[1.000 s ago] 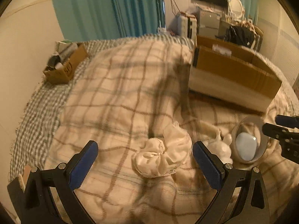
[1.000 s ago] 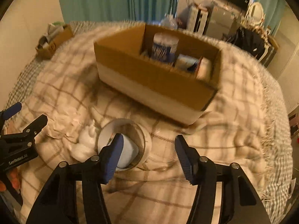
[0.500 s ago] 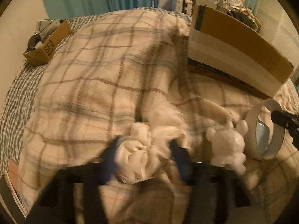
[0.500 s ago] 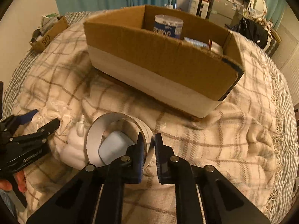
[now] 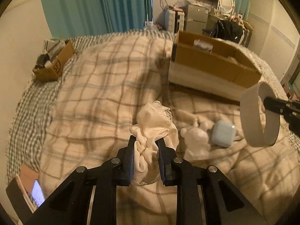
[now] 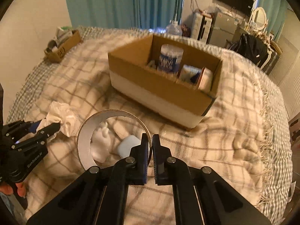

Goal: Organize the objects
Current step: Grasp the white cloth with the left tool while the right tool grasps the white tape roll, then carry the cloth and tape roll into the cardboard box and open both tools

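Observation:
My left gripper [image 5: 146, 146] is shut on a crumpled white cloth [image 5: 155, 125] and holds it just above the plaid blanket; it also shows in the right wrist view [image 6: 61, 118]. My right gripper [image 6: 151, 142] is shut on the rim of a grey tape ring [image 6: 84, 144] and holds it lifted off the bed, as the left wrist view [image 5: 251, 120] shows. A white plush toy [image 5: 196, 138] and a pale blue case [image 5: 223, 133] lie on the blanket below the ring. A large cardboard box [image 6: 161, 82] with a canister inside stands behind.
A small cardboard box [image 5: 50, 63] of items sits at the bed's far left edge. A phone [image 5: 37, 193] lies at the near left. A water bottle [image 6: 174, 29] stands behind the large box. Furniture and curtains are beyond the bed.
Both grippers closed: the left on the white cloth, the right on the tape ring. Both have lifted their objects, uncovering the blue case that lay inside the ring.

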Action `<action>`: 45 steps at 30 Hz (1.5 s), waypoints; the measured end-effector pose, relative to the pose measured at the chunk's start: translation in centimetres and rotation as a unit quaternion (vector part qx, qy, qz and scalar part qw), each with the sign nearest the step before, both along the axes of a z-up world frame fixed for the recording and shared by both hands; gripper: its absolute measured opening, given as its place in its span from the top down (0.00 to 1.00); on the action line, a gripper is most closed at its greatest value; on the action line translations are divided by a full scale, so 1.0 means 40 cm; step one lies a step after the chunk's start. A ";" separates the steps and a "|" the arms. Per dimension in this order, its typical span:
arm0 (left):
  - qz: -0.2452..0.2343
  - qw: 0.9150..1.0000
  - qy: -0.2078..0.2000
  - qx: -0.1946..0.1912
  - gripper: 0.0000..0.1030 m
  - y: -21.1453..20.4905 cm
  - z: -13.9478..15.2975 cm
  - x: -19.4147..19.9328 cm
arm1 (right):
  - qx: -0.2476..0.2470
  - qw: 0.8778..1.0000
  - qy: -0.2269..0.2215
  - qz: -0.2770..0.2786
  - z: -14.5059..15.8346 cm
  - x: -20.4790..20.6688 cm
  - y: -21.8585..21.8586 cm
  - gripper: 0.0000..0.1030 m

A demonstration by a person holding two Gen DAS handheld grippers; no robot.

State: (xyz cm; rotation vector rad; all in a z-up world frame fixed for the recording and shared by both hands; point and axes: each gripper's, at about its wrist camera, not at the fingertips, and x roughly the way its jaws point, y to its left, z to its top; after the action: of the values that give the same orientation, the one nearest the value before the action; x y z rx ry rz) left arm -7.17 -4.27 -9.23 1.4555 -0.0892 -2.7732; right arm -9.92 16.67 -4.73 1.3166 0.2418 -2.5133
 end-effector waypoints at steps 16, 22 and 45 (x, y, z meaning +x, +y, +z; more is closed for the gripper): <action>-0.059 0.994 0.088 0.023 0.79 0.114 0.317 -0.068 | 0.009 0.993 0.120 -0.018 0.345 -0.017 0.109 0.96; -0.083 0.990 0.112 0.023 0.79 0.176 0.372 -0.188 | 0.017 0.991 0.130 -0.027 0.384 -0.130 0.130 0.96; -0.119 0.992 0.047 0.009 0.76 0.253 0.092 -0.490 | -0.002 0.999 0.018 -0.051 0.024 -0.484 0.124 0.94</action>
State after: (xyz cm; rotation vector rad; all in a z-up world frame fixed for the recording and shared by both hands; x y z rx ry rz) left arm -26.78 5.84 -5.55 1.4004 -0.2542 -3.0313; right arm -29.28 21.63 -3.77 1.3146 0.1814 -2.6228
